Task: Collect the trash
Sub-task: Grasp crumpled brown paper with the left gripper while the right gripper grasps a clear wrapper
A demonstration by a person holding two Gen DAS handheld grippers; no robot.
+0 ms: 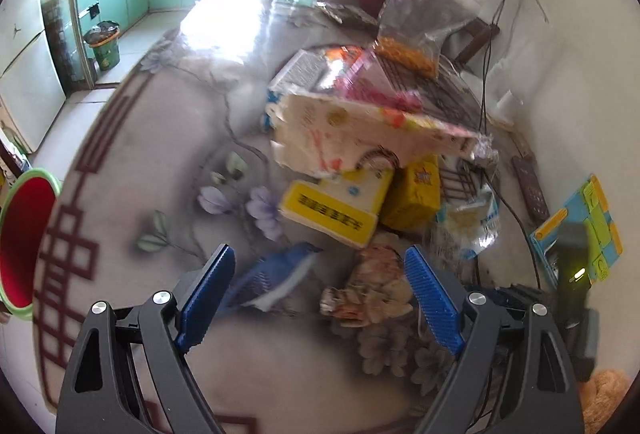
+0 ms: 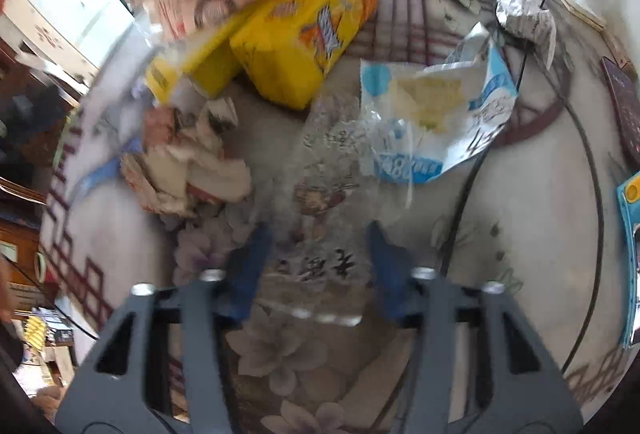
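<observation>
In the left wrist view my left gripper (image 1: pixel 320 250) is open just above the flowered tablecloth (image 1: pixel 160 138). A blue wrapper (image 1: pixel 280 278) and a crumpled wad of paper (image 1: pixel 372 294) lie between its blue pads (image 1: pixel 208 286). In the right wrist view my right gripper (image 2: pixel 320 244) is blurred, its jaws apart over a clear plastic film (image 2: pixel 328 154) that reaches in between them; the pads are not pressing on it. A blue-and-white torn wrapper (image 2: pixel 436 114) lies just beyond, and the crumpled paper (image 2: pixel 192 162) lies to the left.
Yellow boxes (image 1: pixel 332 214) and a yellow tissue pack (image 2: pixel 304 34) are piled under a torn carton (image 1: pixel 360 130). A red bin with a green rim (image 1: pixel 24 238) stands off the table's left edge. A foil ball (image 2: pixel 524 14), black cable (image 2: pixel 460 202) and remote (image 1: pixel 530 190) lie right.
</observation>
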